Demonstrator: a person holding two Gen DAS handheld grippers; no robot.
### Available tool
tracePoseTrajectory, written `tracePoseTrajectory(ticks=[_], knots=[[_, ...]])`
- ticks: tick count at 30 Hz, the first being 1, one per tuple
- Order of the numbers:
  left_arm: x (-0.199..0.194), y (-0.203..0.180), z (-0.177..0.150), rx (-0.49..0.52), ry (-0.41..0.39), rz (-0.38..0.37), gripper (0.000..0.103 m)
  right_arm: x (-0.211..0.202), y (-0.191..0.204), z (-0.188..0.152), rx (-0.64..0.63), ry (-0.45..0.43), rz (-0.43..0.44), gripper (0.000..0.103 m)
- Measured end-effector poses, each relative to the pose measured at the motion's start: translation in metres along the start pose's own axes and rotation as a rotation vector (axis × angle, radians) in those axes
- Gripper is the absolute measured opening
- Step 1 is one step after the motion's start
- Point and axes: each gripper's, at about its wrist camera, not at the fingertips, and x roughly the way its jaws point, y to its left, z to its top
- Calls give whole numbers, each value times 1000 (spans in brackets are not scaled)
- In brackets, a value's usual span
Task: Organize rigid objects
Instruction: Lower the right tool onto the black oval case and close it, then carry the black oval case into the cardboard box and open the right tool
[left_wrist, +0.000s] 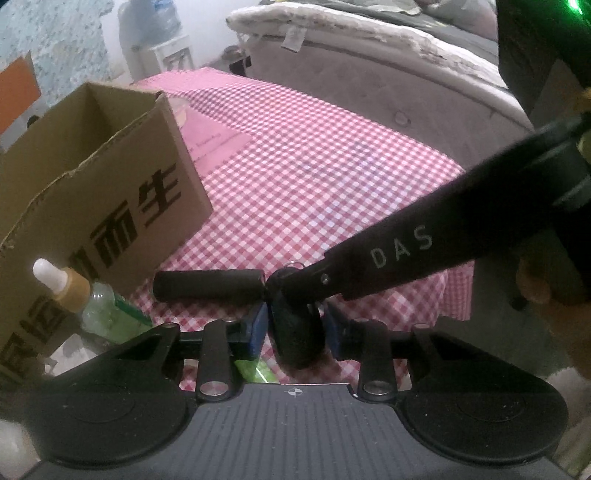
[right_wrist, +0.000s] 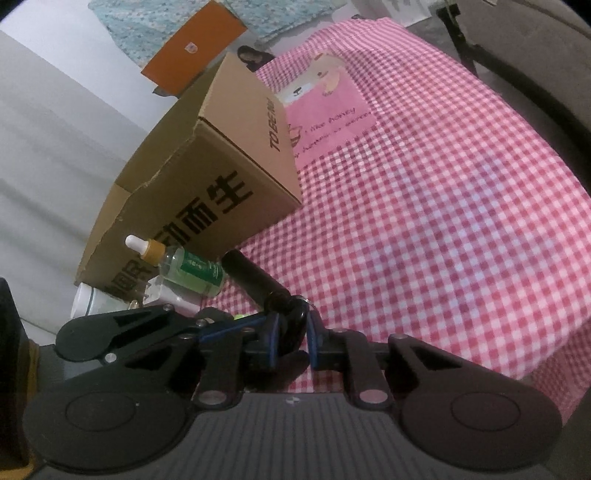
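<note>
While both grippers clamp one black foam-handled V-shaped hand grip (left_wrist: 295, 325), left gripper (left_wrist: 295, 328) grasps one handle and right gripper (right_wrist: 293, 332) pinches the hinge; other handle lies crosswise, pointing toward open brown cardboard box (left_wrist: 110, 177) on table (left_wrist: 314, 166).

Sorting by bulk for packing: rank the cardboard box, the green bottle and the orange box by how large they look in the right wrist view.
1. cardboard box, clearly largest.
2. orange box.
3. green bottle.
The orange box sits far behind and the bottle is partly hidden, so those two stay unsure.
</note>
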Motion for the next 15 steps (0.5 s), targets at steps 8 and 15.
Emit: tracePoseTrajectory(ticks=[8,15], knots=[[0,7,2,-43,6,10,21,2,2,4,-3,2,60,17],[-1,10,4,-62,-5,24,19,5,1,6,30,1,64,20]])
